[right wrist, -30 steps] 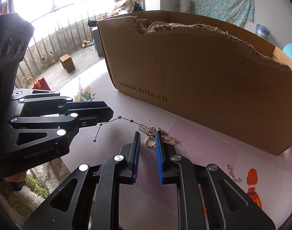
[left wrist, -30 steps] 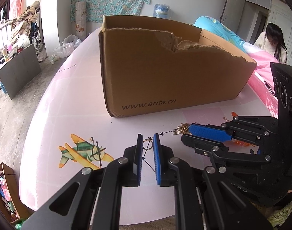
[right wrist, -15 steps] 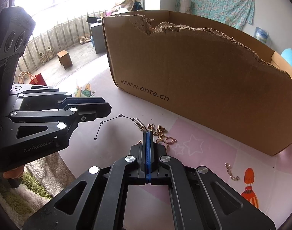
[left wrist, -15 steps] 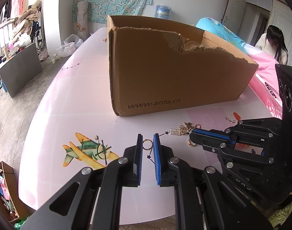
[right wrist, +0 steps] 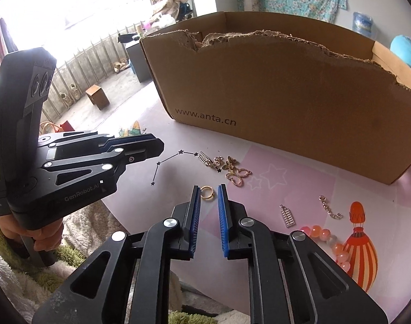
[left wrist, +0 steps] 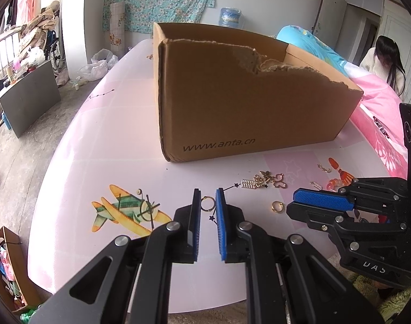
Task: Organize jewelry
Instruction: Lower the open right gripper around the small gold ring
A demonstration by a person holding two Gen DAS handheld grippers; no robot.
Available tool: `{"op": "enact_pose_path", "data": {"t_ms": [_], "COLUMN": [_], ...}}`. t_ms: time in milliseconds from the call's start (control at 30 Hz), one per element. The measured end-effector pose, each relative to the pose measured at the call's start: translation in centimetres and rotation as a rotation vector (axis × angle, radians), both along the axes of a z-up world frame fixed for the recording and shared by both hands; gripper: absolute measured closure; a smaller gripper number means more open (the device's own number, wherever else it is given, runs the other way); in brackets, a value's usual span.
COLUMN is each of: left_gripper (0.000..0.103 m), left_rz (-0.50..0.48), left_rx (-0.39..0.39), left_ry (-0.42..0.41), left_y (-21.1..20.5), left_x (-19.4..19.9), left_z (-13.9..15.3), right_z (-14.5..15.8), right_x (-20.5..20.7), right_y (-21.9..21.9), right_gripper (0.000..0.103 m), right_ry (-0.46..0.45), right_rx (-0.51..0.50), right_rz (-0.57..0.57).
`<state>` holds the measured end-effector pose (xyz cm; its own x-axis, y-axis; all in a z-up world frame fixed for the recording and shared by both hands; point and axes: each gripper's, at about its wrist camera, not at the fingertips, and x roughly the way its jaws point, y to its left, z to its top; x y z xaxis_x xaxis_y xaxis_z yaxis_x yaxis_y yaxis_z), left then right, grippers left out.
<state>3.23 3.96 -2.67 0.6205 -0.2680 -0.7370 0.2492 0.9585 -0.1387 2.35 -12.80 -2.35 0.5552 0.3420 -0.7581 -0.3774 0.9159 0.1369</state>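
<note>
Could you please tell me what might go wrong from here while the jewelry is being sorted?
The right hand-held gripper has just opened its jaws. The gold ring lies loose on the table between them, near its edge, so a nudge could roll it off. The left hand-held gripper pinches a thin hoop only at its pad tips, so it may slip out. The charm cluster lies close ahead and could be scattered.

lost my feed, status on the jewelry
left gripper shut on thin gold ring. right gripper just opened, wider gold band loose on table at its tips. nothing blocks brown cardboard box.
</note>
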Motion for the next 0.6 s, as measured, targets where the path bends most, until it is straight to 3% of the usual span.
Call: {"op": "enact_pose_path", "data": {"t_ms": [233, 600], "left_gripper": [0.093, 0.093], "left_rz": [0.001, 0.003], "left_rx": [-0.005, -0.011], "left_ry": [0.004, 0.007], "left_y": [0.2, 0.4], "left_x": [0.0, 0.0], "left_z": [-0.1, -0.1], "right_z": [-0.6, -0.9], "right_x": [0.2, 0.0], "right_y": [2.0, 4.1], "right_gripper": [0.086, 0.087], "right_ry": [-0.009, -0.099], "right_rx": [-0.007, -0.118], "right_rz": [-0.033, -0.062]}}
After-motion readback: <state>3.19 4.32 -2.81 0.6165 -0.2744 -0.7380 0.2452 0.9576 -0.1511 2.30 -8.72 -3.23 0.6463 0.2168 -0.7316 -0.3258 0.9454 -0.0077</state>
